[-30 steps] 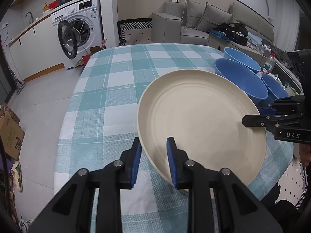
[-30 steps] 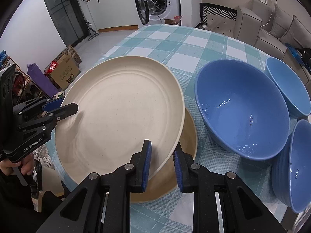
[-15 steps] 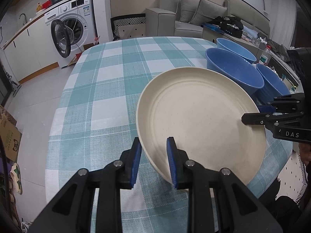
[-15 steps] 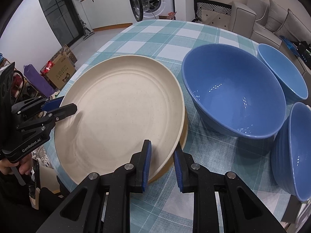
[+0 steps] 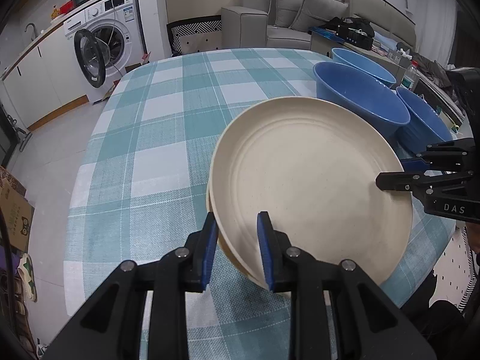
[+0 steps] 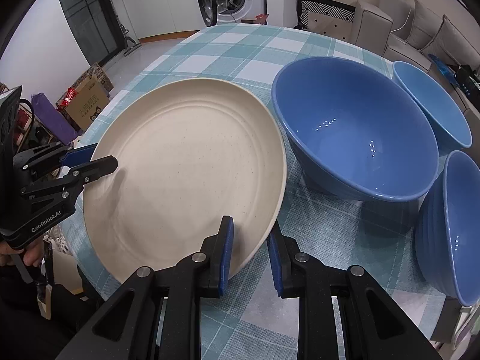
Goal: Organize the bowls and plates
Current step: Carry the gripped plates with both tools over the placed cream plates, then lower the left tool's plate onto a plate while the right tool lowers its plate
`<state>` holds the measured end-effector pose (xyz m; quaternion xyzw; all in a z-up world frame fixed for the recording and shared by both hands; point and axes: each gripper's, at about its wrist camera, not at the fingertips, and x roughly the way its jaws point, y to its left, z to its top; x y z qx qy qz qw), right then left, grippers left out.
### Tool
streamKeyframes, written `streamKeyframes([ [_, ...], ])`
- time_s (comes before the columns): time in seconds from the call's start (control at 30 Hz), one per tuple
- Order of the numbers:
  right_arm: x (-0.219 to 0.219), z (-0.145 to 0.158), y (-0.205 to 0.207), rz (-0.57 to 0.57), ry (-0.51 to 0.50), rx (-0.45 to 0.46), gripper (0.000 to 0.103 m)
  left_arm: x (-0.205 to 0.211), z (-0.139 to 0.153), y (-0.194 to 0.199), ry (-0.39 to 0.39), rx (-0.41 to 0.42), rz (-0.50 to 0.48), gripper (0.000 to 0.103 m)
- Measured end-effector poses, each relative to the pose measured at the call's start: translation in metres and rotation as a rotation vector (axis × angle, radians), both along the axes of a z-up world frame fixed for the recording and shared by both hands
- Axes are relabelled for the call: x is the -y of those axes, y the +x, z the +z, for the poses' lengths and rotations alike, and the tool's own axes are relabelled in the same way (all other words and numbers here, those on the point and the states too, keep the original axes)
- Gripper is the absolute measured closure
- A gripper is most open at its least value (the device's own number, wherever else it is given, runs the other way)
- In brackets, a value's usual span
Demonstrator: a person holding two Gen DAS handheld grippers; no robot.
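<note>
The cream plate [image 5: 309, 186] hides nearly all of a second plate [image 5: 223, 244] beneath.

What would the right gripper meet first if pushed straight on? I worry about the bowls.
The right gripper, shut on the round cream plate, would likely drive that rim into the checked tablecloth, not the blue bowls.

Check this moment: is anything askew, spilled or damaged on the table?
Nothing spilled or damaged. The cream plate, clamped by both grippers, sits slightly off-centre over a second plate whose edge peeks out beneath it.
</note>
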<state>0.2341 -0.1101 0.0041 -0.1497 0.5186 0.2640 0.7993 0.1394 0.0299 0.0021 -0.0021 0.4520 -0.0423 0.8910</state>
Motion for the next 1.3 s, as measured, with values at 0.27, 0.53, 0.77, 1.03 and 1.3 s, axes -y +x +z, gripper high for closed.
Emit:
streamKeyframes([
  [0.27, -0.008, -0.003, 0.0, 0.012, -0.047, 0.019, 0.08, 0.001, -0.004, 0.002, 0.01, -0.015, -0.002, 0.078],
  [0.53, -0.017, -0.009, 0.005, 0.023, -0.119, 0.044, 0.078, 0.002, -0.007, 0.002, 0.016, -0.029, -0.006, 0.079],
  [0.77, -0.02, -0.012, 0.008, 0.033, -0.154, 0.048, 0.077, 0.002, -0.006, 0.002, 0.016, -0.037, -0.01, 0.079],
  [1.03, -0.028, -0.017, 0.009, 0.057, -0.198, 0.056, 0.074, 0.002, -0.006, -0.002, 0.018, -0.044, -0.015, 0.078],
  [1.3, -0.033, -0.02, 0.004, 0.078, -0.234, 0.082, 0.072, 0.005, -0.008, -0.003, 0.057, -0.057, -0.032, 0.077],
])
